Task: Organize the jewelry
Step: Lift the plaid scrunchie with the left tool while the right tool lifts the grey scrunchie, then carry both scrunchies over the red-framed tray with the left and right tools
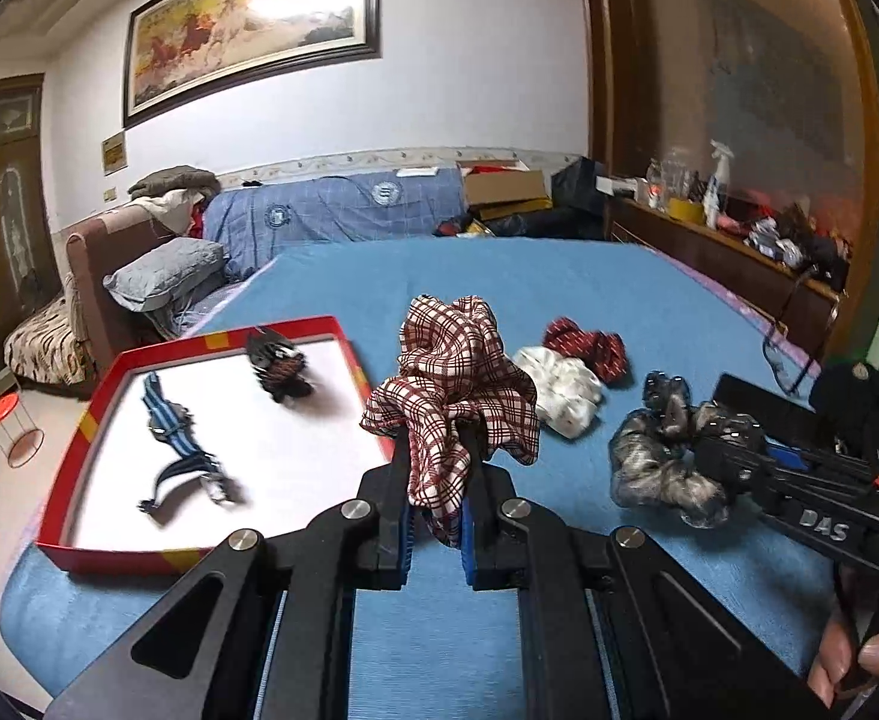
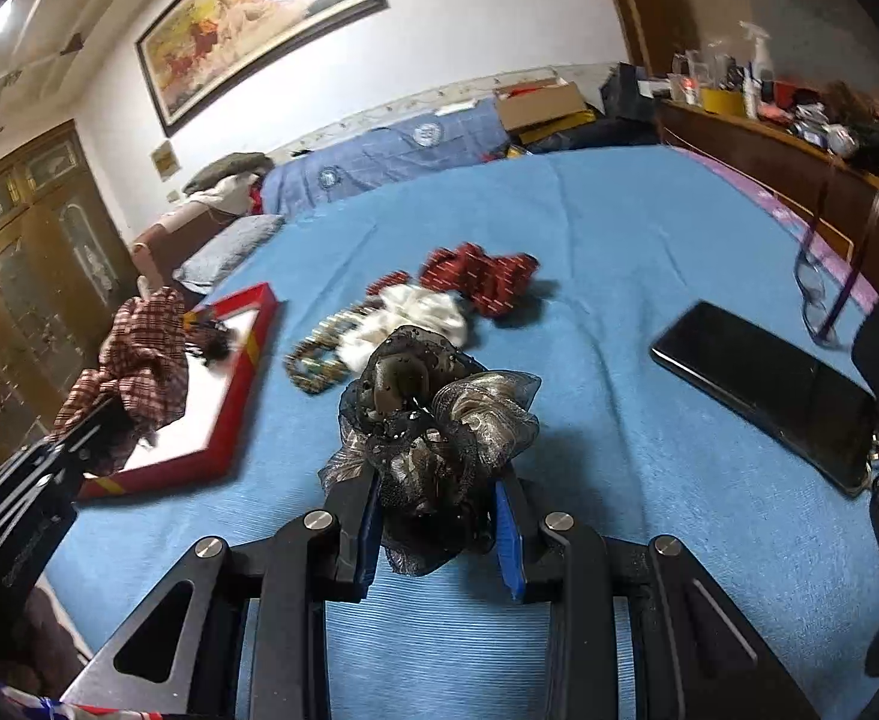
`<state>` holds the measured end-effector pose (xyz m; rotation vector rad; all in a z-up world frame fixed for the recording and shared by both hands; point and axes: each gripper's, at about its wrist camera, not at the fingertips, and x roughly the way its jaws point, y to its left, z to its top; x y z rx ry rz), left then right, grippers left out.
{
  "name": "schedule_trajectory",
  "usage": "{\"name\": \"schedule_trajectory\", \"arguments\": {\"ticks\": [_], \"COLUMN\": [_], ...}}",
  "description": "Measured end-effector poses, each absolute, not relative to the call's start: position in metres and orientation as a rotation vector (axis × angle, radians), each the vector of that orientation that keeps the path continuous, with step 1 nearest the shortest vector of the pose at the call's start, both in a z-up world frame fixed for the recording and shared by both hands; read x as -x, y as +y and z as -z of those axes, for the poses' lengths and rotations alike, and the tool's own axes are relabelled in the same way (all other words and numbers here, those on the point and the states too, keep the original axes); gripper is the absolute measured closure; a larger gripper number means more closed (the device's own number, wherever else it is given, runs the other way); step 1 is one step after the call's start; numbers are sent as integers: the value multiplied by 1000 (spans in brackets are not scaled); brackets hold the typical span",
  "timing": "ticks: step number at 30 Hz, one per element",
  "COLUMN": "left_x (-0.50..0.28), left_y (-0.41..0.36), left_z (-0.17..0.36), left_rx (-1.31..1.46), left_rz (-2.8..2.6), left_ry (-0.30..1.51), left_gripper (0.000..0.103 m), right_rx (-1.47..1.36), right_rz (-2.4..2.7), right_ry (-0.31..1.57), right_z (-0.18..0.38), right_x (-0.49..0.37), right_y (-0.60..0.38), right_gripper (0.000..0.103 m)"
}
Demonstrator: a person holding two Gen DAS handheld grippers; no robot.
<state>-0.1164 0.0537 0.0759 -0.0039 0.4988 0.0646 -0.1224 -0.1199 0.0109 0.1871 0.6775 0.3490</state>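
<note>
Left wrist view: left gripper (image 1: 436, 474) jaws pinch a red-and-white plaid fabric scrunchie (image 1: 457, 384) beside the red-rimmed white tray (image 1: 109, 372). Right gripper (image 2: 436, 516) clamps a black-and-gold sheer scrunchie (image 2: 439, 420) (loosely bunched). Dangling folds could snag the tray rim.

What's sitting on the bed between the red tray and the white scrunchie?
A beaded bracelet, seen in the right wrist view, lies between the red tray and the white scrunchie.

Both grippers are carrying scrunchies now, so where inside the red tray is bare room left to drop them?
The red tray has white floor free along its near edge and right side, between the striped hair tie and the near rim. The far corner is crowded by the dark hair clip.
</note>
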Motion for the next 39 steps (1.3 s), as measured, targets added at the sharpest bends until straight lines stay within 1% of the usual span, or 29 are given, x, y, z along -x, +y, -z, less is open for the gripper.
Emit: {"name": "schedule_trajectory", "arguments": {"ticks": [10,17,26,31,39], "left_x": [125,130,133,120,68], "left_y": [123,182,229,243,267], "left_z": [-97,-101,-103,-103,-101], "left_rx": [104,169,212,231,253], "left_rz": [-184,-285,-344,-321,-261], "left_ry": [447,443,456,493,609], "left_gripper": [92,92,92,92,92], "right_rx": [-159,-124,-61,-29,-2], "right_rz": [-467,-546,-630,-663,-660], "right_ry": [626,624,622,625,703], "right_z": [-52,-66,-76,-79,-63], "right_x": [131,130,129,123,92], "right_y": [-82,-44,7,33,72], "right_gripper": [68,68,68,64,64]}}
